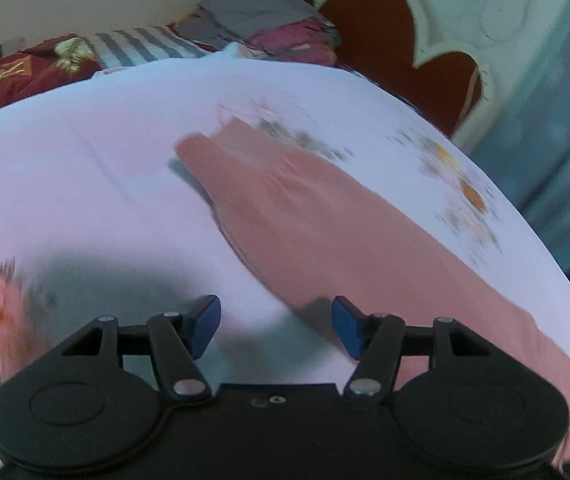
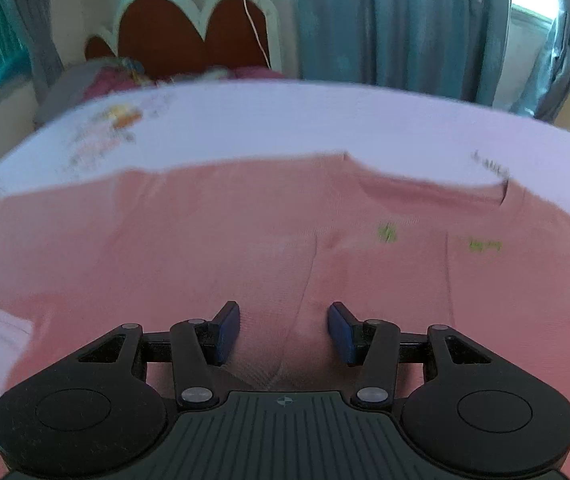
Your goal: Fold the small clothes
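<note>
A small pink knit garment (image 1: 317, 216) lies flat on a white floral bedsheet (image 1: 85, 168). In the left wrist view it stretches from the middle to the lower right, one sleeve end at the centre. My left gripper (image 1: 276, 326) is open and empty, above the sheet at the garment's near edge. In the right wrist view the garment (image 2: 205, 232) fills the middle, with small green marks near its neckline at the right. My right gripper (image 2: 283, 330) is open and empty, just above the garment's body. Both views are blurred.
A pile of other clothes and a striped cloth (image 1: 245, 28) lies at the head of the bed. A red headboard with a white scalloped frame (image 2: 189, 28) stands behind. Blue-grey curtains (image 2: 397, 20) hang beyond the bed's far edge. The bedsheet (image 2: 285, 120) extends around the garment.
</note>
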Tool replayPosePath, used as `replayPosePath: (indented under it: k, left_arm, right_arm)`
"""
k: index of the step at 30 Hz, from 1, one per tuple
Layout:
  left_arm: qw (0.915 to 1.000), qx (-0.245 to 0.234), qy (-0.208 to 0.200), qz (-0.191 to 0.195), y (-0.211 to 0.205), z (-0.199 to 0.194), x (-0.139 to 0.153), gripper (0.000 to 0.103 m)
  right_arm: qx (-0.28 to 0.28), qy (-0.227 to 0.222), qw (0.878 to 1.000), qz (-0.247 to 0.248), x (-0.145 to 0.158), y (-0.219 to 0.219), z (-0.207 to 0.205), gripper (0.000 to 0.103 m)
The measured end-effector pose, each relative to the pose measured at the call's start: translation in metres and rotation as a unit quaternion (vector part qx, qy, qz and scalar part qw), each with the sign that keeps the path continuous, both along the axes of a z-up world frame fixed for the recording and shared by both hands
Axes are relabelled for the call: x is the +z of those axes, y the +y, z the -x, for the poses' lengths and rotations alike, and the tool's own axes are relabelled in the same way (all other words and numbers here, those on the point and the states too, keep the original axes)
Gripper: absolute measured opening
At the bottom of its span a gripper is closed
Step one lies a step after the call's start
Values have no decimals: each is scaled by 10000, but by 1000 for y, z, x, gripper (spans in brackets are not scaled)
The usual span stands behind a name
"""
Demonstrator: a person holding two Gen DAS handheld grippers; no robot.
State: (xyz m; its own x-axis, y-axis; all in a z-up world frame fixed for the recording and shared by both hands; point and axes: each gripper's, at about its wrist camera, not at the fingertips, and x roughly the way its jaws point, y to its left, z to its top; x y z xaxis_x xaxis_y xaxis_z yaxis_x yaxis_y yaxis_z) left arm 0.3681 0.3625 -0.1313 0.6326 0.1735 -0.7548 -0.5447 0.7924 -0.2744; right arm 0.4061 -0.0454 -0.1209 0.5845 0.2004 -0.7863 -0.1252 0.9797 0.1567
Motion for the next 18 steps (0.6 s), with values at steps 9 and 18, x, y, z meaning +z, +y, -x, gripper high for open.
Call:
replayPosePath:
  k: [9, 18]
  left_arm:
    - [9985, 359, -400, -62, 31, -23, -13, 32]
    - [9952, 127, -974, -54, 9, -20, 10, 8]
  right_arm:
    - [-178, 0, 9997, 176, -3, -5, 2, 49]
    - [-188, -93, 9996, 209, 0, -9, 9, 49]
